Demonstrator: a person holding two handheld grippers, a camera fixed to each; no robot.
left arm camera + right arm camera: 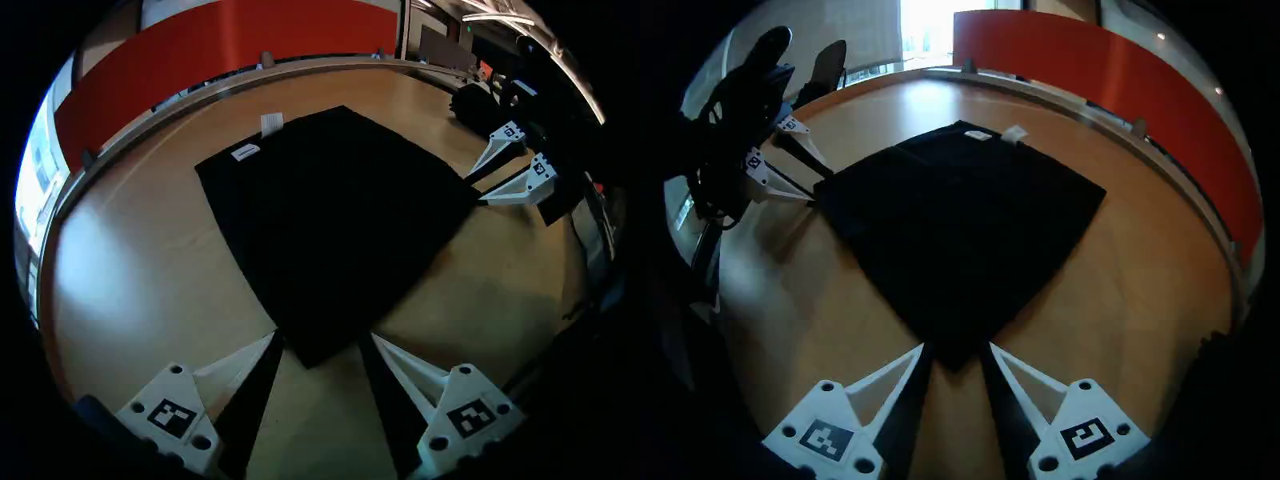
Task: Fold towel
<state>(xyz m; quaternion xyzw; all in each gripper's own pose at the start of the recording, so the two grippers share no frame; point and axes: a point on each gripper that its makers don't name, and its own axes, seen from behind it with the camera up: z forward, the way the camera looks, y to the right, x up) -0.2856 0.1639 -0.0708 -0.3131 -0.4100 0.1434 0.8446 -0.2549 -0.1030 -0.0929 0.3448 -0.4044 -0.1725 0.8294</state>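
Left gripper (322, 340) is spread wide, with one corner of the black towel (336, 216) lying loose between its fingers; right gripper (956, 348) is open too, with another corner of the towel reaching between its fingers, not pinched; the towel lies flat on the wooden table (144, 272), white tags (270, 124) at its far corner; a red panel (224, 48) runs behind the table.

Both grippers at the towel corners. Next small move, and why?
Probably close both: the left gripper and right gripper stand open, each with a corner of the black towel between its fingers, and it lies flat on the table, not yet lifted.
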